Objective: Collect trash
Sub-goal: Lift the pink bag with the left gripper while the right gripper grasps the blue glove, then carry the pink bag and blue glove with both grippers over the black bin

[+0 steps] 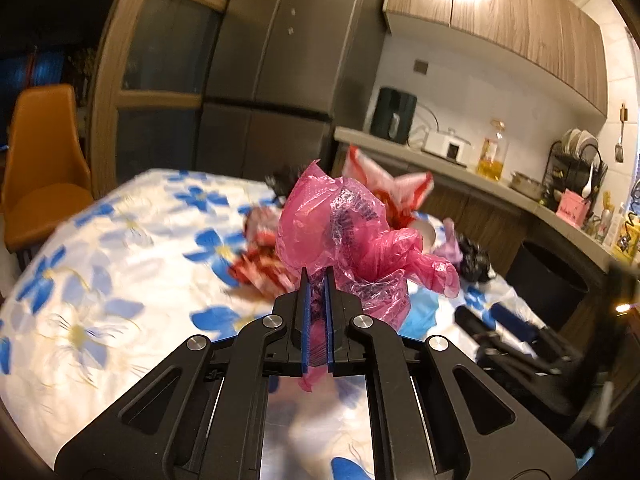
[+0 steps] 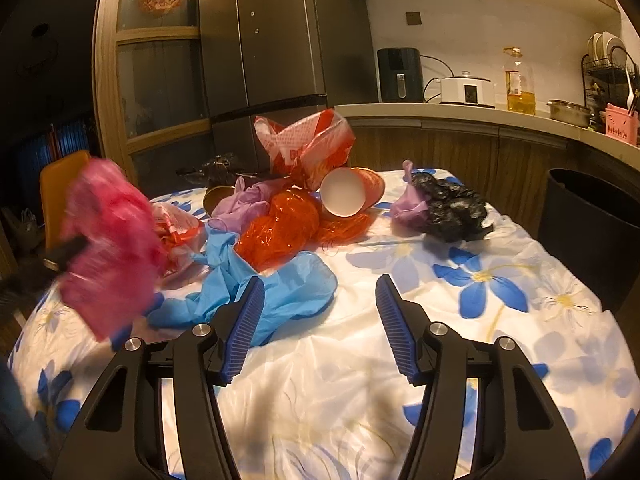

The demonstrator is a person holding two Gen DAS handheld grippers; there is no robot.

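Note:
My left gripper (image 1: 318,274) is shut on a crumpled pink plastic bag (image 1: 344,224), held up above the flowered tablecloth (image 1: 100,272). The right wrist view shows that bag (image 2: 108,240) as a pink blur at the left. My right gripper (image 2: 320,280) is open over bare cloth with nothing between its fingers. A blue glove (image 2: 280,292) lies against its left finger (image 2: 244,320). Behind it lies a trash pile: orange plastic (image 2: 280,228), a tipped paper cup (image 2: 344,194), a red-and-white bag (image 2: 304,144), purple film (image 2: 244,200) and a black bag (image 2: 452,208).
A dark bin (image 2: 592,208) stands on the floor right of the table (image 2: 400,360). The kitchen counter (image 2: 440,114) with appliances and an oil bottle runs behind, beside a tall fridge (image 2: 272,40). An orange chair (image 1: 44,152) is at the table's far left.

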